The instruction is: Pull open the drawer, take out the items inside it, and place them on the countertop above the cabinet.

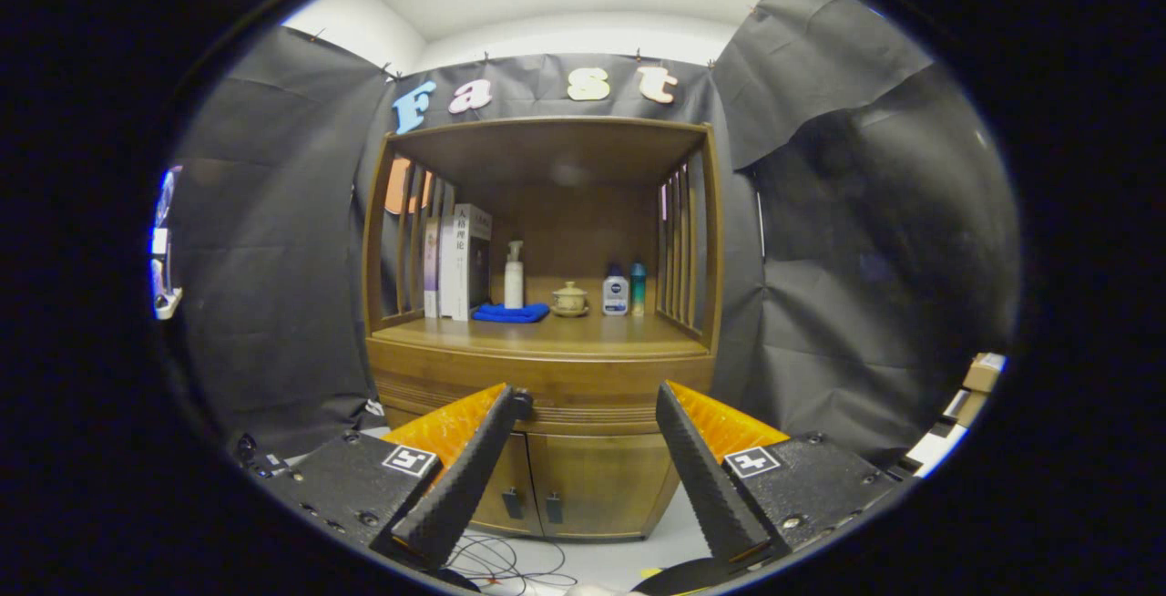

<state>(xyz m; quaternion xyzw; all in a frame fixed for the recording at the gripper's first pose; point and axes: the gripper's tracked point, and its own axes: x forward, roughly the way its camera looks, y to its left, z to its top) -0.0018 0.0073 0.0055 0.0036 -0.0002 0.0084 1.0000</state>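
Observation:
A wooden cabinet (547,368) stands straight ahead, at some distance. Its drawer (592,379) is the curved band under the countertop (565,333), and it is shut. A small dark knob (522,405) shows on the drawer front, right by my left fingertip in the image. My gripper (585,391) is open, with its orange-backed black fingers (460,477) spread wide and nothing between them. The inside of the drawer is hidden.
On the countertop, under an open shelf frame, stand books (460,259), a pump bottle (515,275) on a blue cloth (510,312), a lidded pot (570,298) and two small bottles (625,292). Two lower doors (592,482) sit below the drawer. Cables (496,564) lie on the floor.

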